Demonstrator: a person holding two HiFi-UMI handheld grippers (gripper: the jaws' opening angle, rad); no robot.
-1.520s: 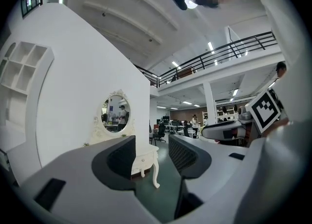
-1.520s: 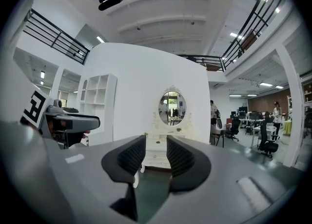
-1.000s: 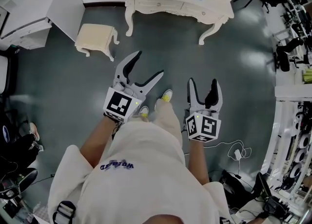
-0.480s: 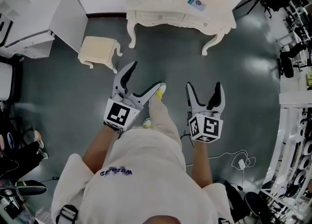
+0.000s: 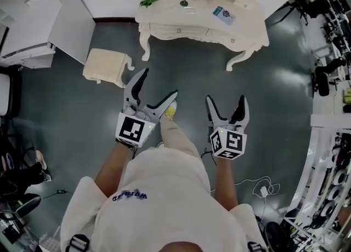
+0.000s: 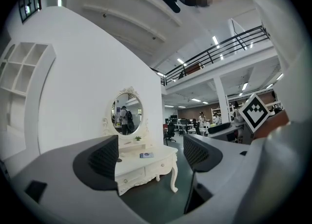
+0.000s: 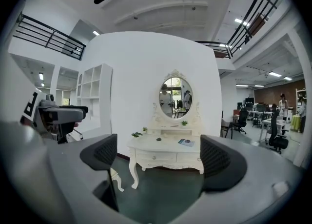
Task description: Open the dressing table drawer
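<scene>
Dark grey floor [image 5: 77, 130] all round us, and the white dressing table [image 5: 203, 26] stands by the wall ahead, well apart from both grippers, its drawer [image 7: 156, 157] shut. Our left gripper [image 5: 159, 82] and right gripper [image 5: 226, 98] have just been opening; both jaws are wide apart with nothing between them. A cream stool [image 5: 107, 65] sits left of the table.

Left tongs [image 5: 159, 83] and right tongs [image 5: 226, 99] opened wider, empty, and moved nearer the cream carved dressing table [image 5: 197, 19] at 12 o'clock.
</scene>
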